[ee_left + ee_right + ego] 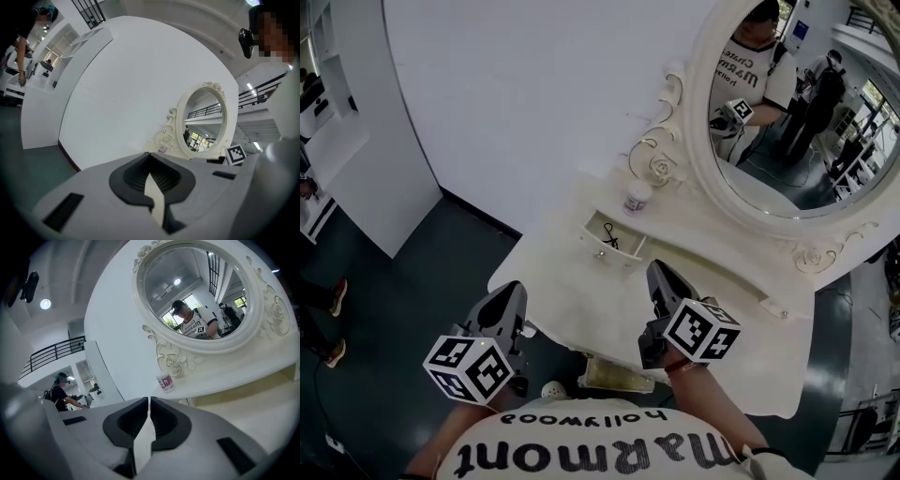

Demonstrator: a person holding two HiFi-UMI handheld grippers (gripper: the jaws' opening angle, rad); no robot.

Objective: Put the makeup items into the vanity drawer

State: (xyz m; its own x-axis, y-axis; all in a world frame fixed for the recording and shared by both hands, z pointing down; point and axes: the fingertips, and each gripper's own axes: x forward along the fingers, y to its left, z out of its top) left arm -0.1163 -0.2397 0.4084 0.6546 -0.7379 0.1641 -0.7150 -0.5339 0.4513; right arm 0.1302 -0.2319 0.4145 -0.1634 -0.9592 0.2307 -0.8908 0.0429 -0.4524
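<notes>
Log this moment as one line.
left claw shut, empty | right claw shut, empty | small cream drawer open, thin dark item inside | white pink-labelled jar beside oval cream-framed mirror, ungrasped

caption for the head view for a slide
Both shut, left gripper and right gripper held before a cream vanity with its small drawer open.

Shirt [581, 450]: "Marmont hollywood", upside down in head view. Jar [637, 197] label: too small to read.
</notes>
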